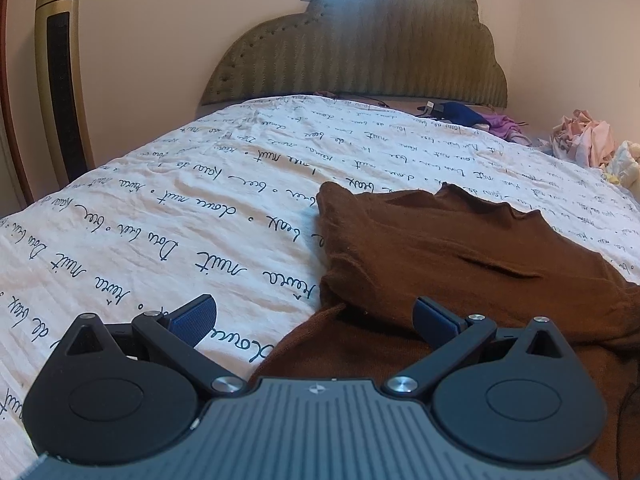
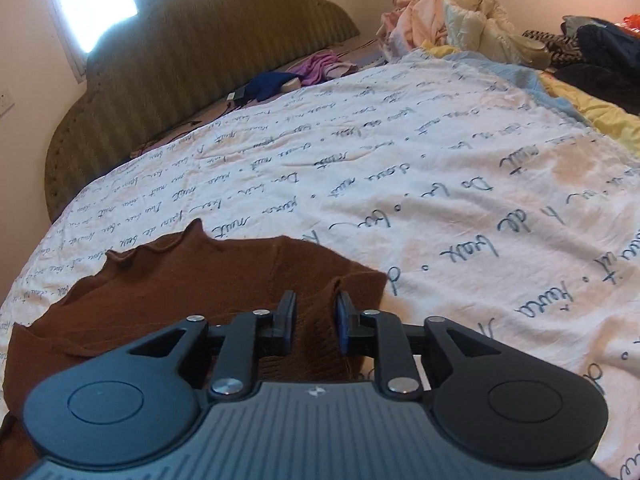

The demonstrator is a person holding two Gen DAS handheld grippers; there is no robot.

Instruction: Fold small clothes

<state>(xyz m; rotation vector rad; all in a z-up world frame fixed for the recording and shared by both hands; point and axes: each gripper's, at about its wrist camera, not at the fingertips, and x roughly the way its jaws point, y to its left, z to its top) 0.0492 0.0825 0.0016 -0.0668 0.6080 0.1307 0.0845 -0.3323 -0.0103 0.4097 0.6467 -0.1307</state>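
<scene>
A brown knit garment (image 1: 440,248) lies partly folded on the white bedspread with handwriting print (image 1: 180,200). My left gripper (image 1: 314,304) hovers wide open over the garment's near left edge with nothing between its fingers. In the right wrist view the same garment (image 2: 180,280) lies at the lower left, with its wavy collar toward the headboard. My right gripper (image 2: 315,296) stands at the garment's right corner. Its jaws are a narrow gap apart, and a ridge of brown cloth runs between them without being squeezed.
A padded olive headboard (image 1: 360,52) closes the far end of the bed. Blue and purple clothes (image 2: 280,76) lie near it. A heap of pale clothes and bedding (image 2: 452,16) sits at the far right, and a gold tower appliance (image 1: 60,80) stands left of the bed.
</scene>
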